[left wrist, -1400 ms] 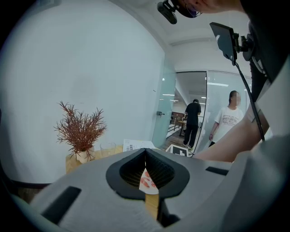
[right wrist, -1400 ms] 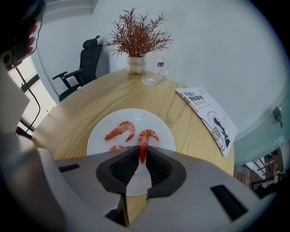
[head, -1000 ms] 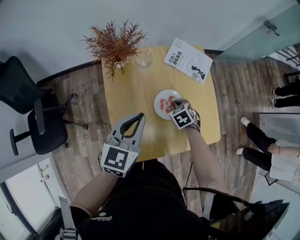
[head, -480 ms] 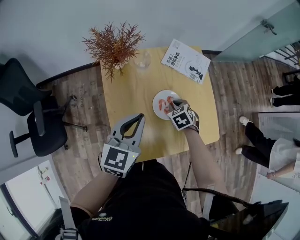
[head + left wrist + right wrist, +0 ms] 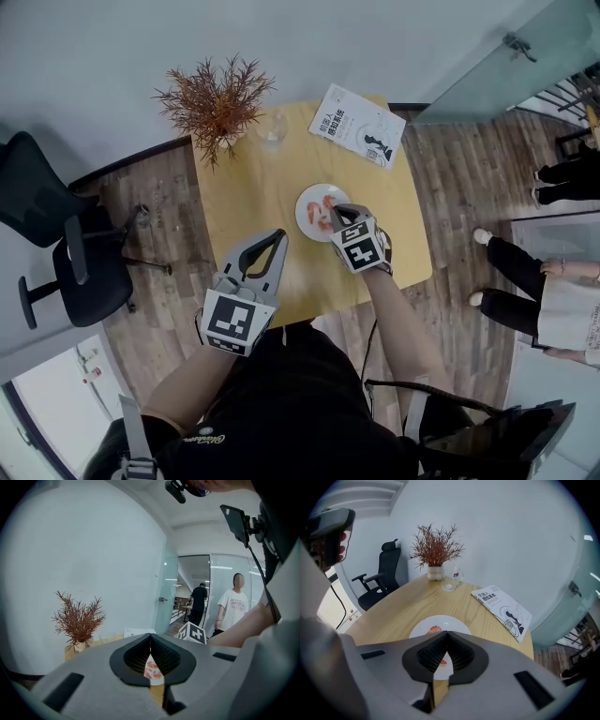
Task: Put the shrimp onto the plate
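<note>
A white plate (image 5: 307, 217) sits on the yellow table (image 5: 253, 187) with two orange shrimp (image 5: 324, 201) lying on it. My right gripper (image 5: 338, 215) hovers over the plate's near right edge, jaws shut and empty. In the right gripper view the plate (image 5: 449, 620) and a shrimp (image 5: 434, 630) lie just past the closed tips of that gripper (image 5: 446, 633). My left gripper (image 5: 276, 238) is held above the table's near left part, shut and empty. Through its closed jaws in the left gripper view (image 5: 150, 638) a sliver of plate with shrimp (image 5: 152, 668) shows.
A dried plant in a vase (image 5: 214, 98) and a glass (image 5: 272, 131) stand at the table's far edge, and a booklet (image 5: 356, 125) lies at the far right corner. A black office chair (image 5: 56, 244) is to the left. People stand at the right (image 5: 553, 300).
My right gripper has drawn back a little from over the plate toward the near edge. The head view has shifted slightly. The left gripper has stayed put.
</note>
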`<state>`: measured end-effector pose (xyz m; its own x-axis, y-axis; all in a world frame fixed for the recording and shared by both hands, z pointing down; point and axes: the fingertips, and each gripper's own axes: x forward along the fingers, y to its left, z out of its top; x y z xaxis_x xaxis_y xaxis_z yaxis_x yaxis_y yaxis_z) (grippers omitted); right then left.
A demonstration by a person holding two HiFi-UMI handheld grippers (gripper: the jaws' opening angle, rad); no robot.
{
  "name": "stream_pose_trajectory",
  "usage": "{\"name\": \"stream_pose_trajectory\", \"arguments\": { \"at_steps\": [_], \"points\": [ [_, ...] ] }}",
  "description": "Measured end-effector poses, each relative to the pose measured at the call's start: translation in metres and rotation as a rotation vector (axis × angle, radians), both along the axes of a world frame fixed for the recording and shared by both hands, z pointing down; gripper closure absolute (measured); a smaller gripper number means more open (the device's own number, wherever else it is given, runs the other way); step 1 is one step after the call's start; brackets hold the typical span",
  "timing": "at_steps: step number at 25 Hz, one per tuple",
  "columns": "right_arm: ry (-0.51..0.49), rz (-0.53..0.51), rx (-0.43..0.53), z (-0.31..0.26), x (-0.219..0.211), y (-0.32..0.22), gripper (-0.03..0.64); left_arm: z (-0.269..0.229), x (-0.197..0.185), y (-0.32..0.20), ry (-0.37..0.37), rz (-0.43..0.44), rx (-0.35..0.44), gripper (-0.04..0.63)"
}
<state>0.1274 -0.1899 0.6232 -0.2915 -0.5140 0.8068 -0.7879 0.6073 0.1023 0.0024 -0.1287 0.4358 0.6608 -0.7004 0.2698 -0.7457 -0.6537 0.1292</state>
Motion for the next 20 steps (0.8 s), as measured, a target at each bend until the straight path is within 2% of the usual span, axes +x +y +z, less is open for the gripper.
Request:
{"name": "stream_pose_trajectory", "arguments": {
  "at_steps": [9, 15, 20],
  "points": [
    [-0.177, 0.097, 0.192, -0.081, 0.000, 0.020, 0.614, -0.013, 0.014, 0.009, 0.009, 0.033, 0.026, 0.591],
    [-0.261, 0.140, 0.411, -0.163, 0.004, 0.038, 0.614, -0.021, 0.027, 0.015, 0.013, 0.056, 0.039, 0.591],
    [-0.337, 0.147, 0.528, -0.218, 0.005, 0.064, 0.614, -0.037, 0.038, 0.022, 0.021, 0.078, 0.073, 0.591]
  ]
}}
